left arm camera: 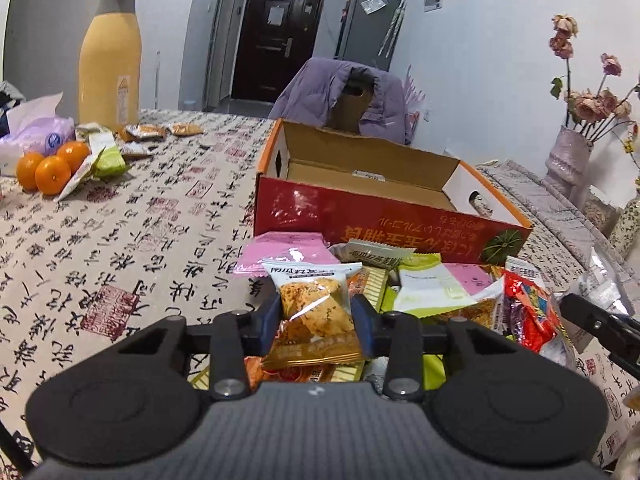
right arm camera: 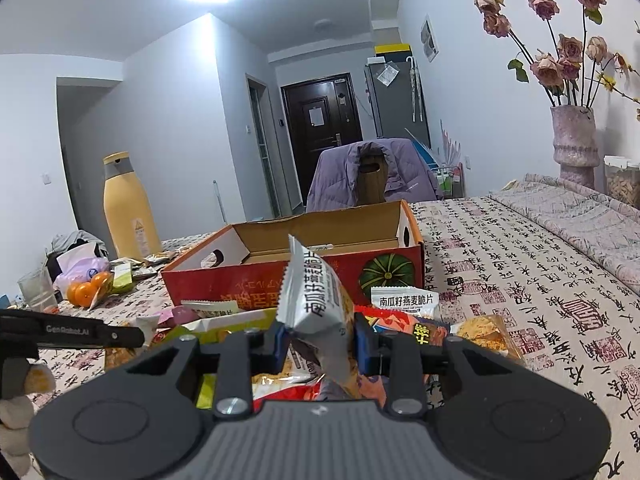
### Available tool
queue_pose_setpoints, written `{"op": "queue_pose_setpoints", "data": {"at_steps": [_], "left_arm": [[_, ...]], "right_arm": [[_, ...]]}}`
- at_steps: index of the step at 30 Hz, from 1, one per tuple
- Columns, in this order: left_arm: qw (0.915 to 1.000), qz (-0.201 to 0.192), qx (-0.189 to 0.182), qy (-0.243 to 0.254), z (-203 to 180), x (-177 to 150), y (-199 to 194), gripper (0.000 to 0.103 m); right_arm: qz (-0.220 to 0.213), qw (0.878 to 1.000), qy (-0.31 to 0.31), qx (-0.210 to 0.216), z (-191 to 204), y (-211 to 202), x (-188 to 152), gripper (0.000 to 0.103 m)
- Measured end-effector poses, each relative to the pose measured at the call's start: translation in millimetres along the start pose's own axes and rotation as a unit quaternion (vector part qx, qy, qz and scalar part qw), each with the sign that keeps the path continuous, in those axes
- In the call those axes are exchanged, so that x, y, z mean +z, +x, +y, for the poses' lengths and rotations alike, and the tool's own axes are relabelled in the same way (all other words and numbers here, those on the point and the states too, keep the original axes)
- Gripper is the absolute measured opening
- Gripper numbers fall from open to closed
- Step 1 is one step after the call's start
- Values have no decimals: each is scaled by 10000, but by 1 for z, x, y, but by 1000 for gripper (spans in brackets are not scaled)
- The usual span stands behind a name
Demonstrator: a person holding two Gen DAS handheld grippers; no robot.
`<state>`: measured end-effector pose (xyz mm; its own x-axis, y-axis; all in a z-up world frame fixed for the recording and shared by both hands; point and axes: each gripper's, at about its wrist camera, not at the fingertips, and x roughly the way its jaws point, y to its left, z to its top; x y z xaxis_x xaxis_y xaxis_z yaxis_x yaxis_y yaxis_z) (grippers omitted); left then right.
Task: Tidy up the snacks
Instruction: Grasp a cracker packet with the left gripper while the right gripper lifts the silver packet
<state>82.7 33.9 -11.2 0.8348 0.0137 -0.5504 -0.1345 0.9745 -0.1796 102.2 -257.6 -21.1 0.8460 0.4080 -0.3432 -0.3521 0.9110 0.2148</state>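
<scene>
The left gripper (left arm camera: 316, 314) pinches a clear-windowed biscuit packet (left arm camera: 314, 312) (golden, white header) above the snack pile (left arm camera: 440, 292). The right gripper (right arm camera: 320, 344) clamps a white-and-silver packet (right arm camera: 316, 300) that stands upright. Just beyond both sits the open red carton (left arm camera: 360, 208), apparently empty.

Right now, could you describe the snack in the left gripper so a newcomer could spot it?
Find the red cardboard box; a snack pile lies before it. The left gripper clamps a clear-windowed packet showing golden crisps, white on top, gold at the bottom.
</scene>
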Motion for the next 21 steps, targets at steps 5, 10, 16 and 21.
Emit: {"op": "queue_pose_setpoints", "data": {"at_steps": [5,10,16,21], "left_arm": [[9996,-200,-103,151,-5,6,-12,39],[9981,-456,-123,397,-11,24,-20,39],[9969,-591,-294,418,-14,53,-19,39],[9965,-623,-233,500,-19,80,-5,39]], "right_arm": [[-33,10000,-36,20,0,-1,2,31],[-163,9997,-200,-5,2,0,14,32],[-234,9993,-292,15,-1,8,41,32],[-227,9992,-340,23,-3,26,66,32]]}}
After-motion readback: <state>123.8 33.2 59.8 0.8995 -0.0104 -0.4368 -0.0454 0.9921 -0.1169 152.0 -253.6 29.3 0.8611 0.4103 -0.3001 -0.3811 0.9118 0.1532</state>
